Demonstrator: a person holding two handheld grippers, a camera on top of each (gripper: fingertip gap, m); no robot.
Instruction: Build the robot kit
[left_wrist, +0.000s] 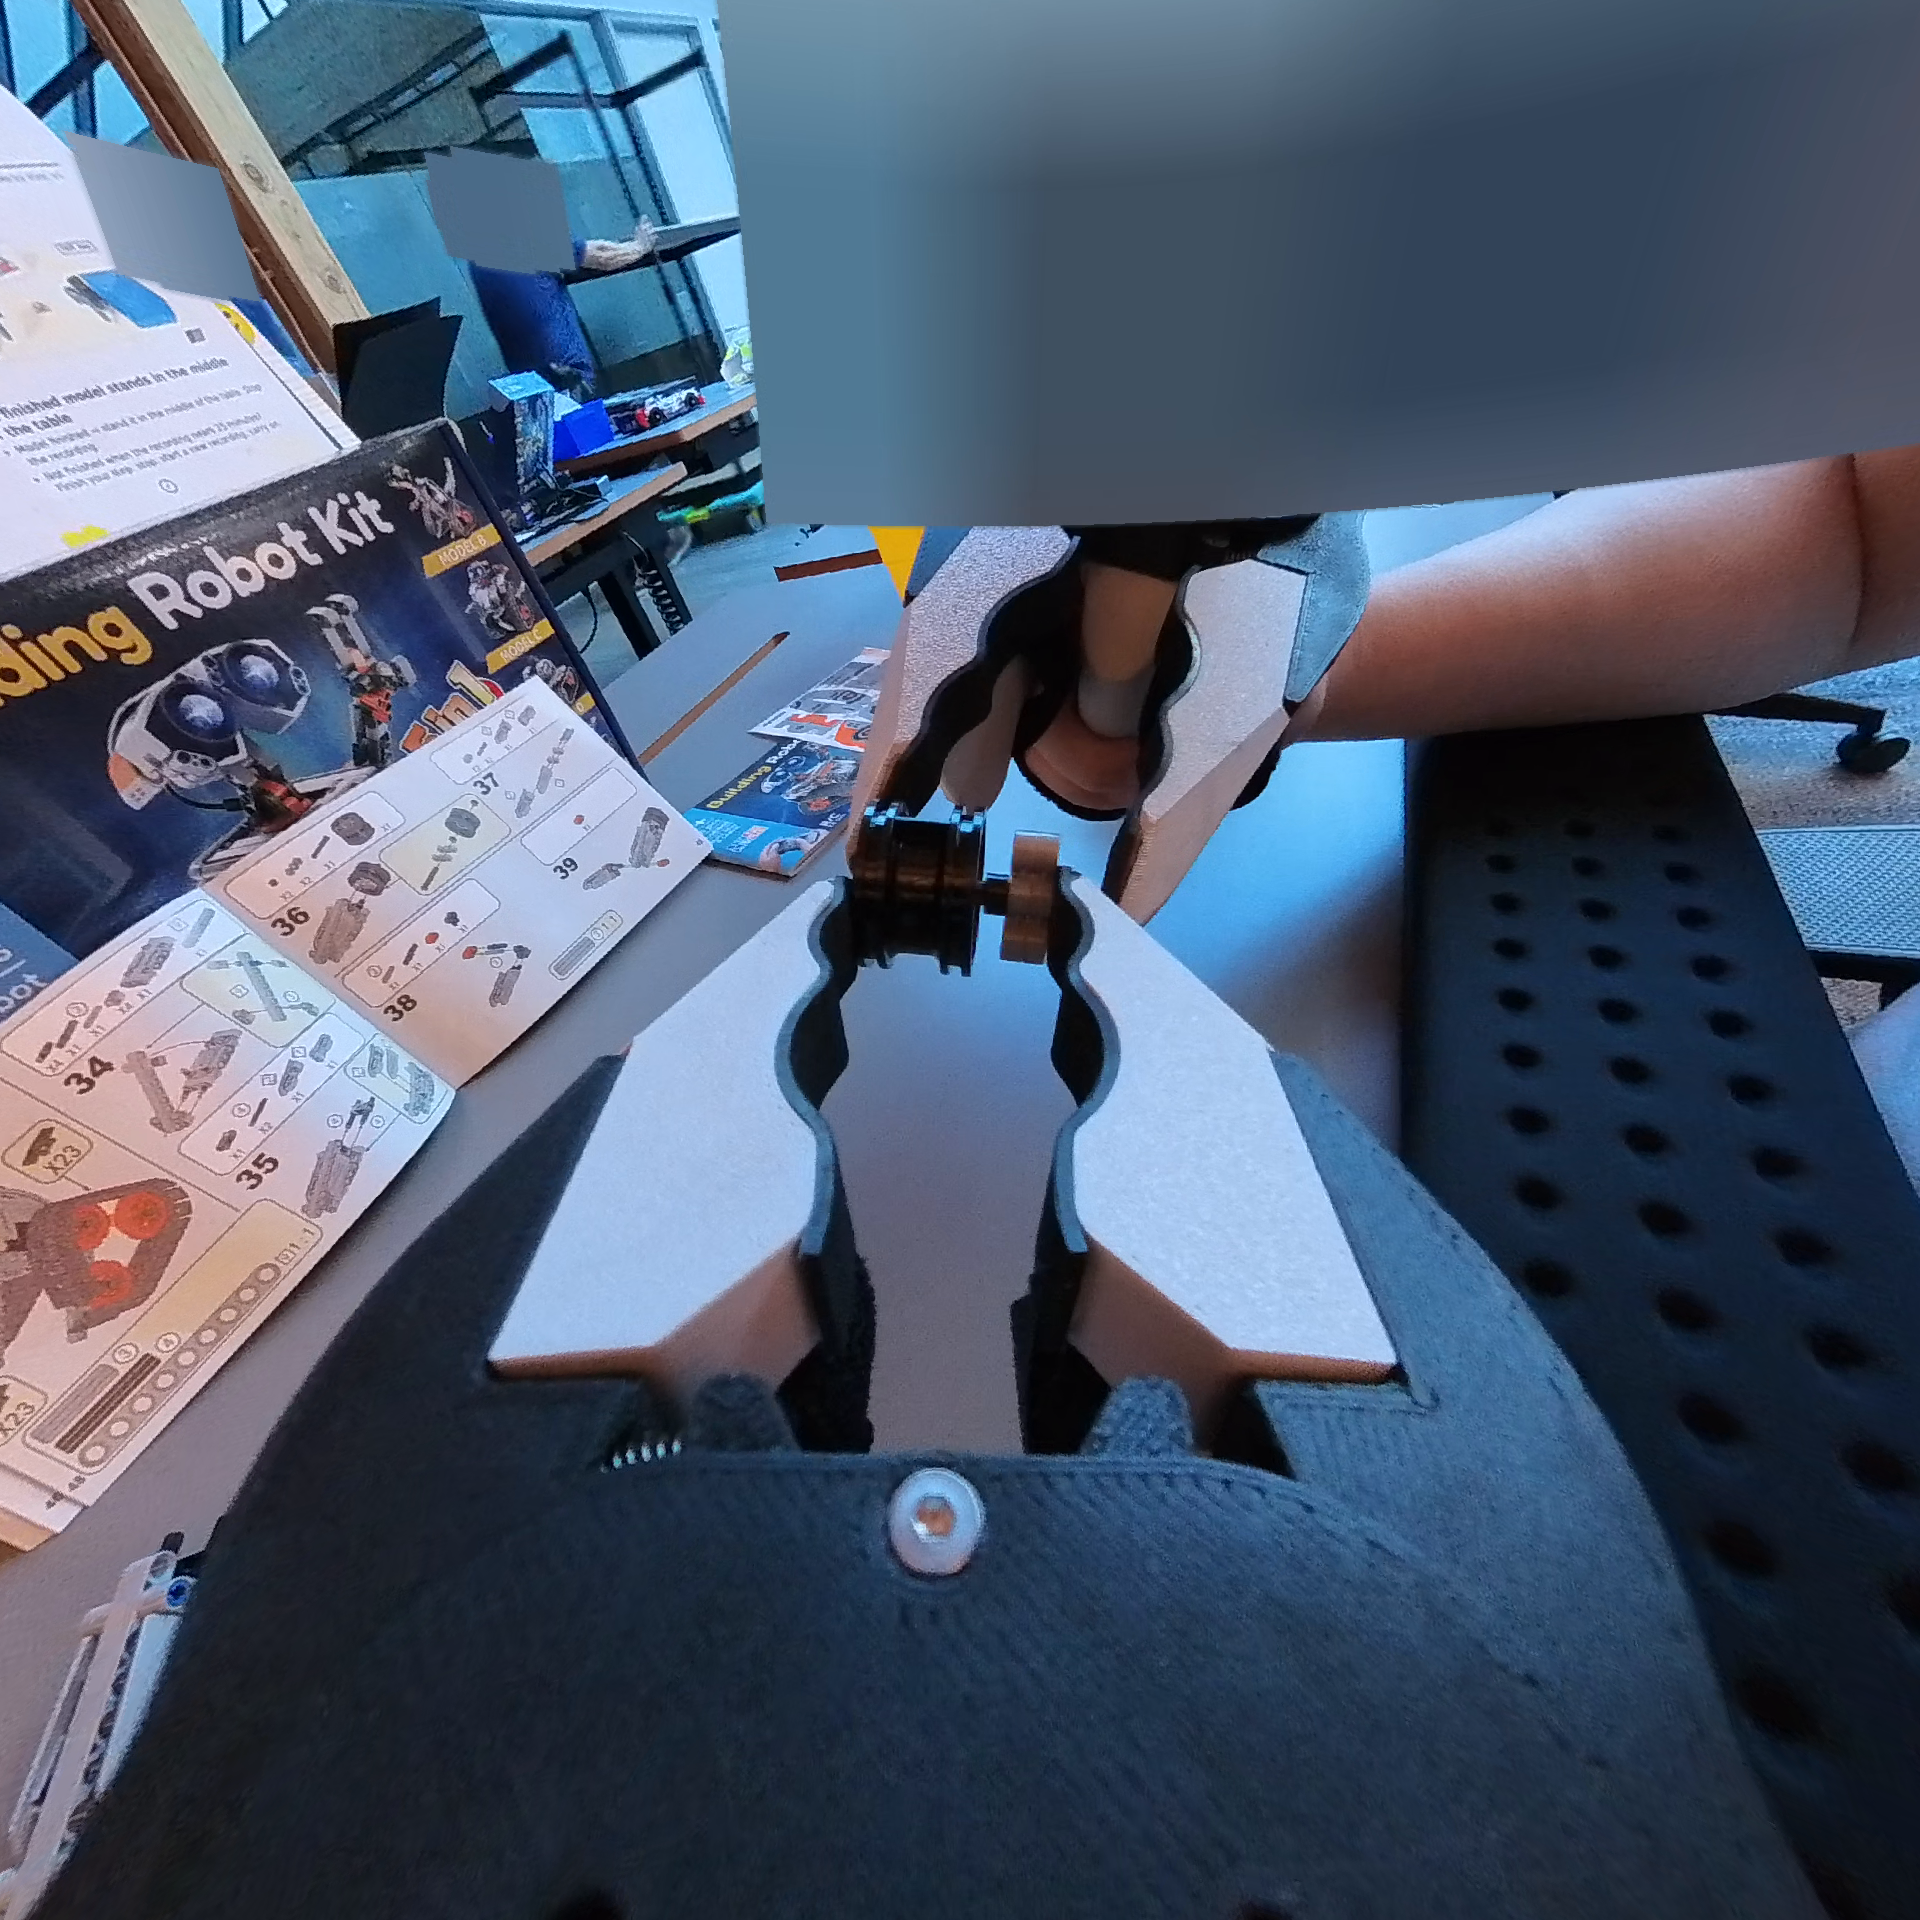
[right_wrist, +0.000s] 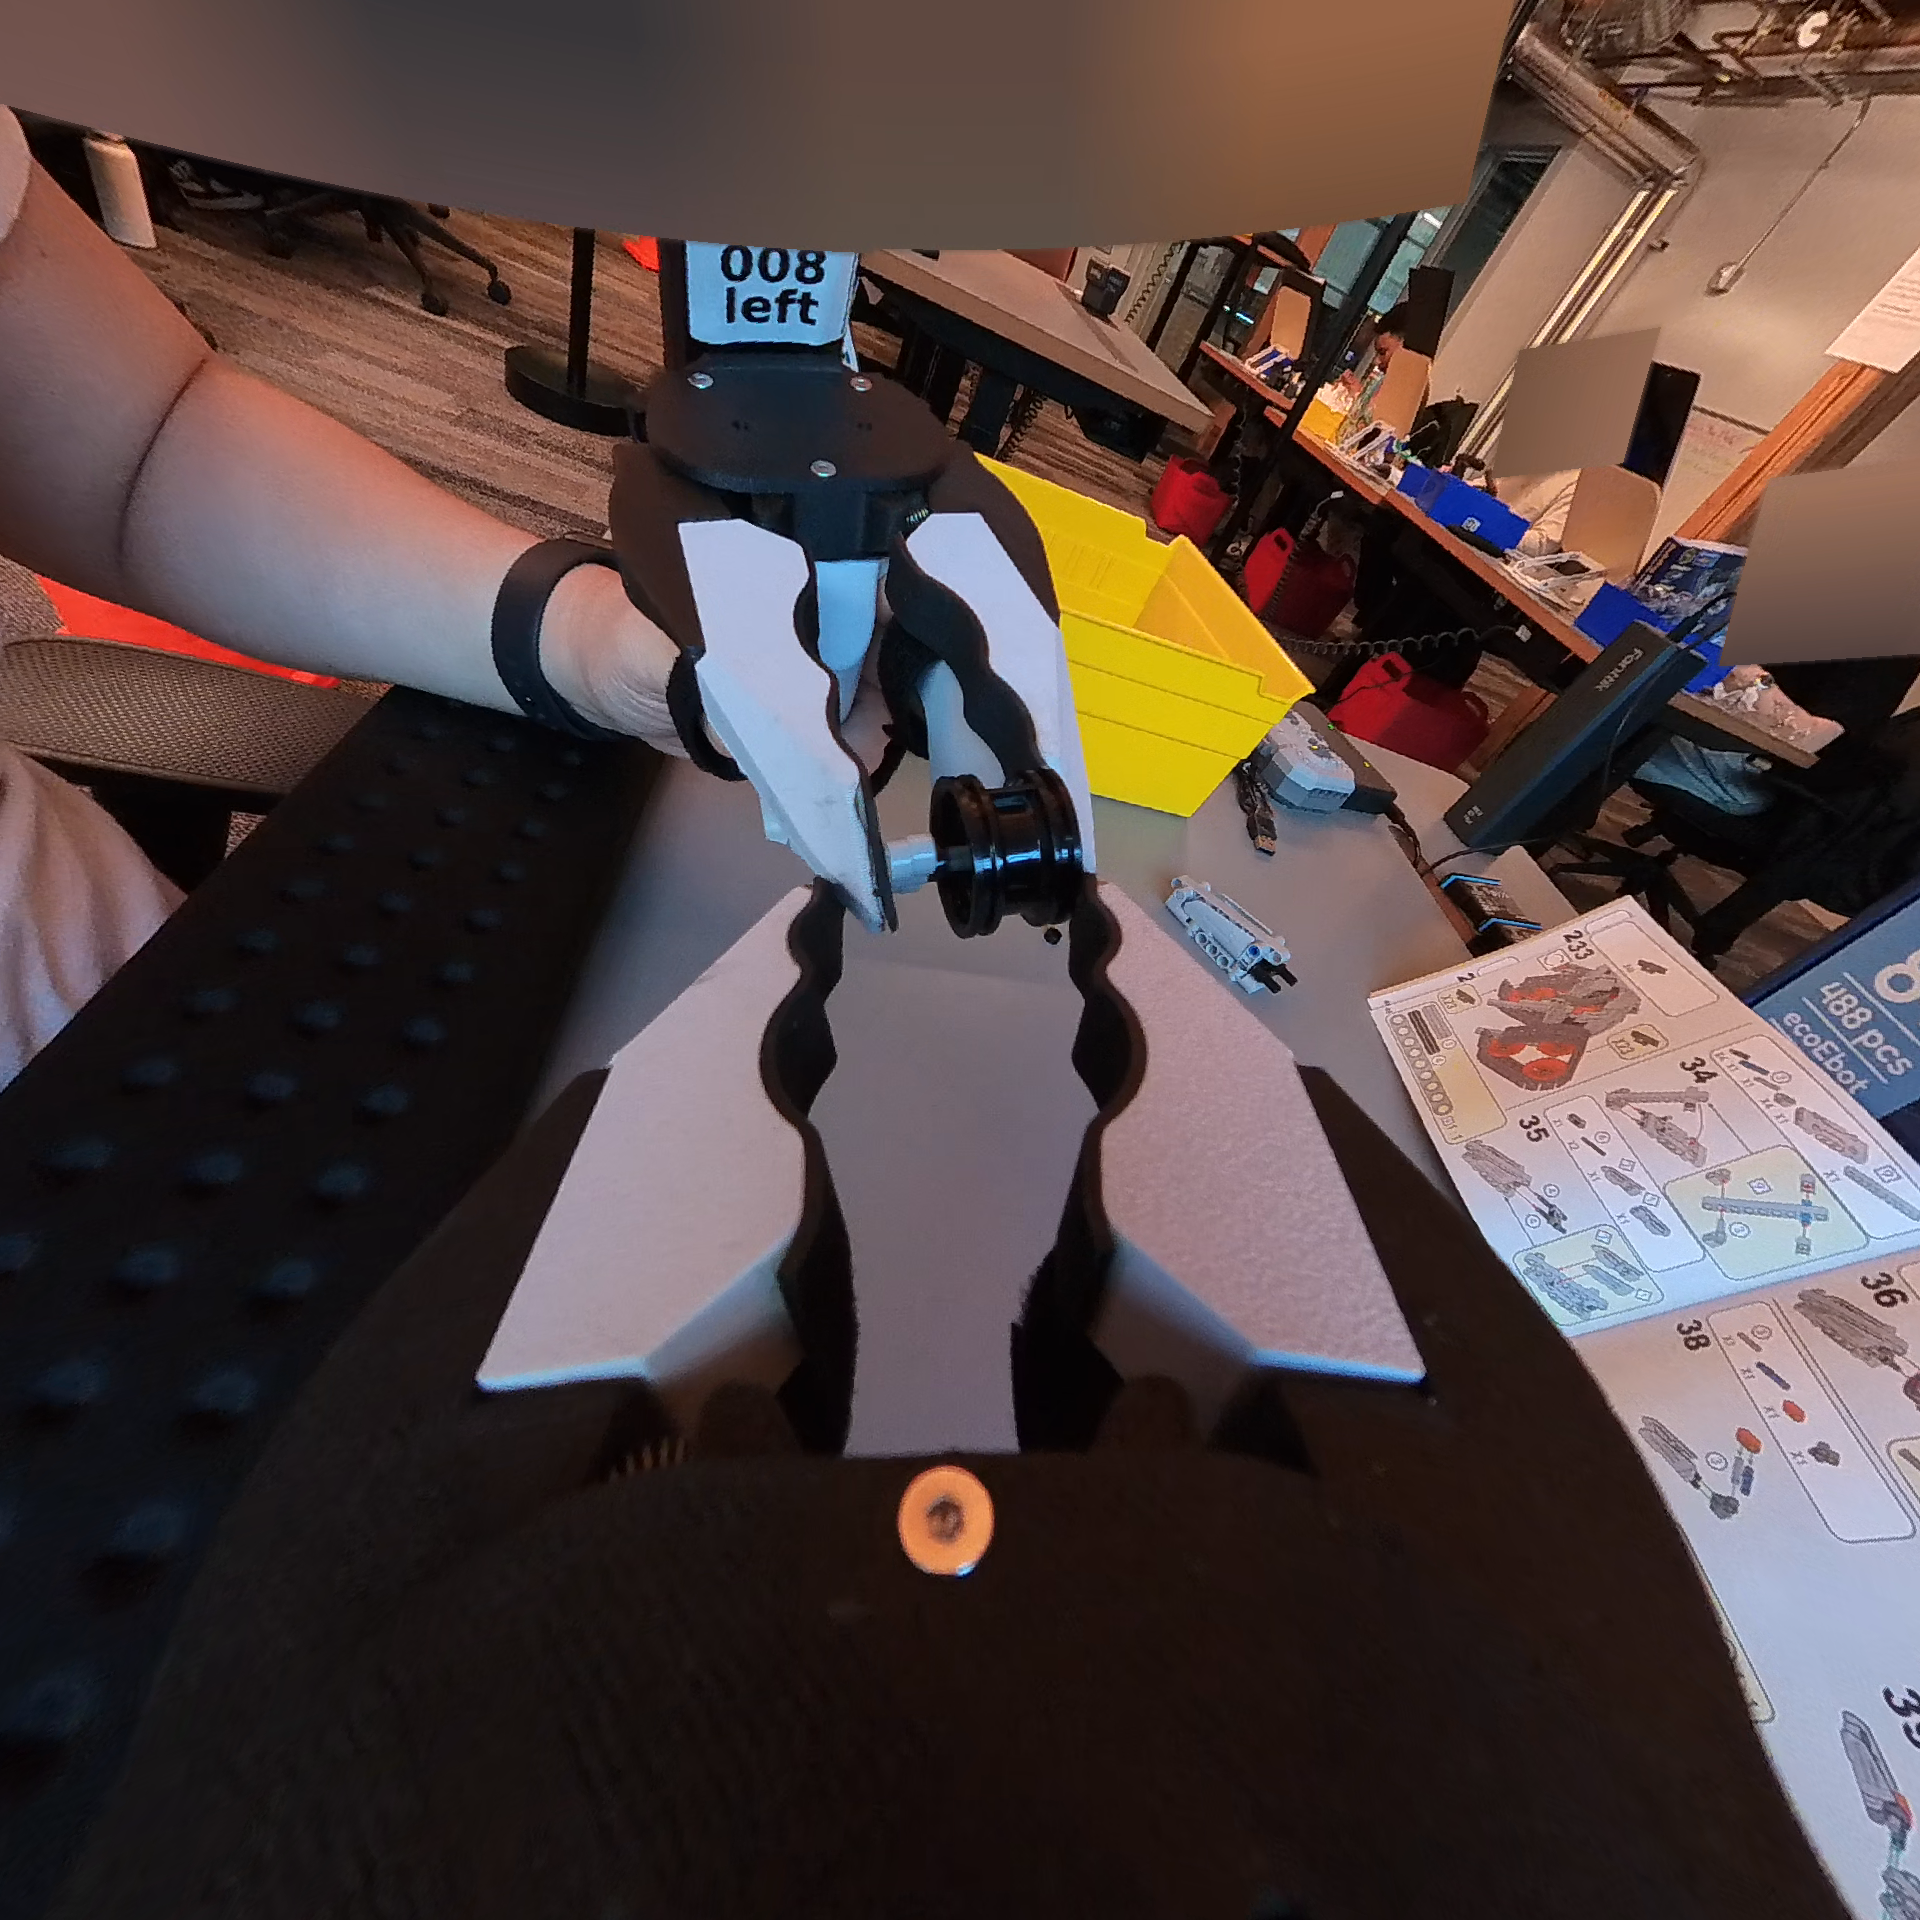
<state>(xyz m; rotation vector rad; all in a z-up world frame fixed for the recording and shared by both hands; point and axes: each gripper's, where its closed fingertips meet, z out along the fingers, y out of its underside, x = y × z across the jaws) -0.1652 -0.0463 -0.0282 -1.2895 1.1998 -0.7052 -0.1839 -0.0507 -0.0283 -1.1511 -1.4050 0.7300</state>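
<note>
My left gripper (left_wrist: 956, 899) is shut on a black wheel hub (left_wrist: 914, 894) with a short axle and a tan bush (left_wrist: 1029, 894). One tip presses the hub's outer face and the other presses the bush. In the right wrist view the left gripper (right_wrist: 977, 868) comes down from above and holds the same hub (right_wrist: 997, 852) above the grey table (right_wrist: 1351, 914). My right gripper (right_wrist: 956, 904) is open. Its tips stand to either side of the held hub and close to it. In the left wrist view the right gripper (left_wrist: 1003, 862) faces me, with one finger (left_wrist: 883, 800) at the hub's top edge.
A robot-kit box (left_wrist: 260, 665) and open instruction sheets (left_wrist: 312, 1039) (right_wrist: 1662, 1143) lie on one side of the table. A yellow bin (right_wrist: 1164, 665), a grey module (right_wrist: 1309, 769) and a small grey brick assembly (right_wrist: 1231, 930) lie beyond. A black perforated panel (left_wrist: 1662, 1143) (right_wrist: 260, 1039) runs along the table's edge. My two grippers' fingertips are within a few centimetres of each other. From either gripper's tips it is about 15 cm to the black perforated panel (left_wrist: 1662, 1143). The right camera catches it too, in the right wrist view (right_wrist: 113, 1291).
</note>
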